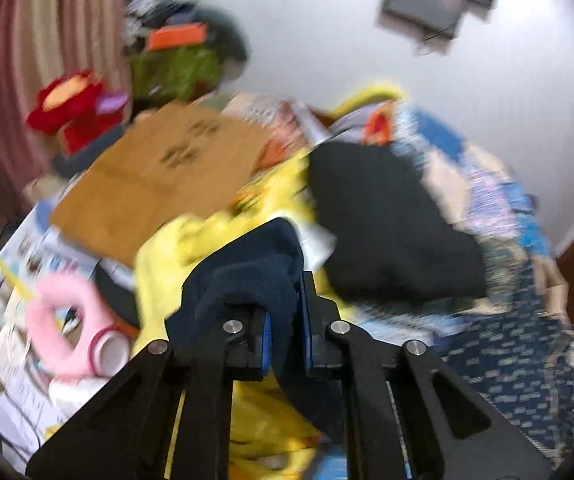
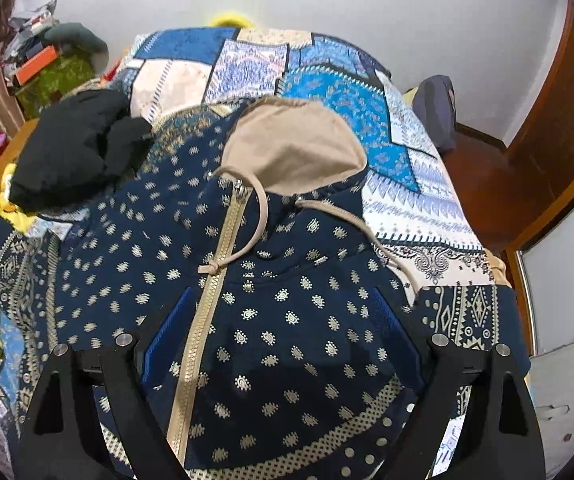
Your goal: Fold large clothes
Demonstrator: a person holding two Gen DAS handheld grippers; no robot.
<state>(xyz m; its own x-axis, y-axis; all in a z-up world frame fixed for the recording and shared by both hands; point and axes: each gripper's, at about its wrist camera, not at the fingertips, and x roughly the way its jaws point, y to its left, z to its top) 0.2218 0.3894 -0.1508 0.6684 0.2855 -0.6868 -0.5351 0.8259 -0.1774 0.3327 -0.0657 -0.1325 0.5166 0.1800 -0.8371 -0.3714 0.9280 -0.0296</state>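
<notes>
One navy patterned hoodie (image 2: 287,300) lies spread on the bed (image 2: 419,200), zipper up and tan hood (image 2: 295,144) toward the far edge. One black garment (image 2: 75,148) sits bunched at the bed's left edge. The right tool (image 2: 283,336) hangs just above the hoodie's chest, jaws spread wide and holding nothing. The left tool (image 1: 285,320) is clamped on a fold of navy fabric (image 1: 255,272). Quilt lies bare beyond the hood and along the right edge.

patchwork-covered bed (image 2: 419,216), navy hoodie (image 2: 279,320) spread flat, black garment (image 2: 75,148) beside
</notes>
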